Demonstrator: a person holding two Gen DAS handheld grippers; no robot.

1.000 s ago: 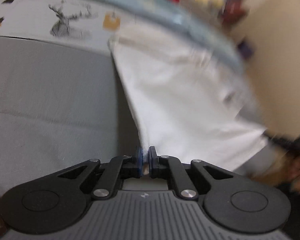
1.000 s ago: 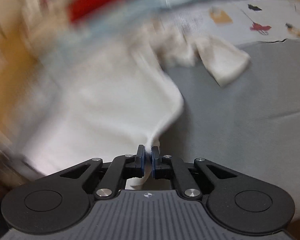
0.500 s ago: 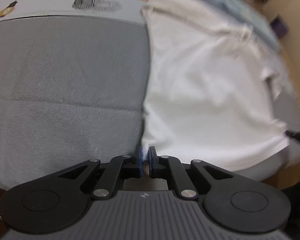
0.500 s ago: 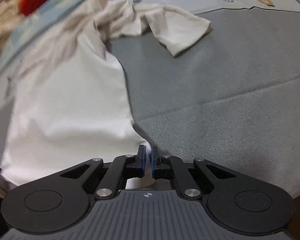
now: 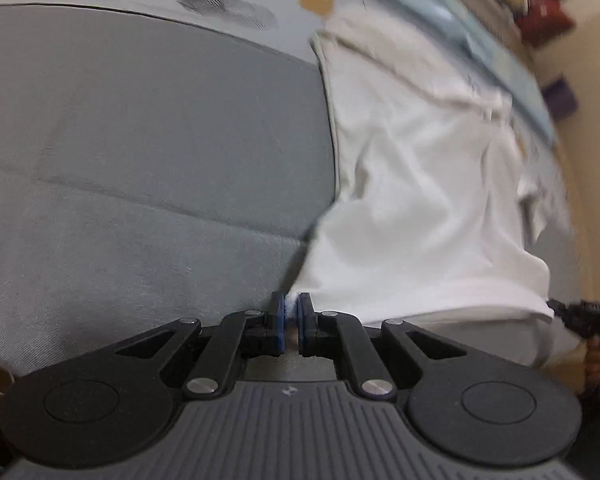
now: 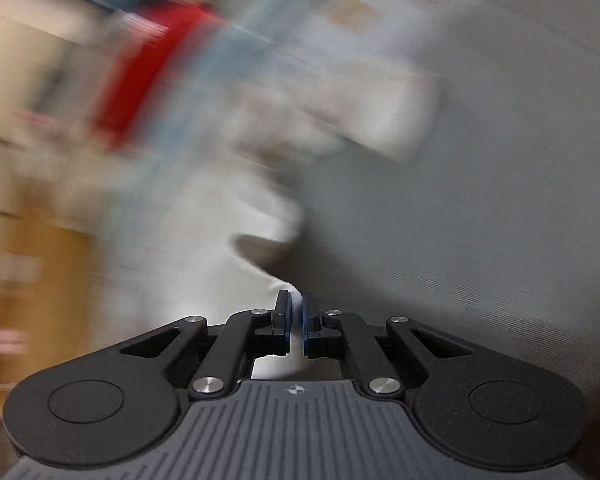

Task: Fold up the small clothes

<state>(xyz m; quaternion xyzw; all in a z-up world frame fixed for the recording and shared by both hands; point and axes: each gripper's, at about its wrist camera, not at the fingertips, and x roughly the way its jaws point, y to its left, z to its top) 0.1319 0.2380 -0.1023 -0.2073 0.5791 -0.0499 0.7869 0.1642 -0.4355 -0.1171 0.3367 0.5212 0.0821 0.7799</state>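
Both pairs of jaws are clamped on the same white garment (image 5: pixel 420 200): the left gripper (image 5: pixel 291 322) pinches a corner of its hem between blue pads, and the right gripper (image 6: pixel 296 326) nips another corner, a thin fold of cloth standing up between its pads. From the left jaws the garment spreads ahead and to the right, flat over a grey fabric surface (image 5: pixel 140 160) with a fine twill weave and a long shallow crease. The cloth is soft, matte cotton-like stuff, rumpled into loose ridges at its far end (where a short sleeve seems to bunch). Beyond it lies a pale printed sheet (image 5: pixel 228 0) with a sketched stag. From the right jaws the garment runs ahead and to the left, heavily blurred, with a red smear (image 6: pixel 148 72) behind. At the right edge of the left view, the other gripper's black tip holds the hem.
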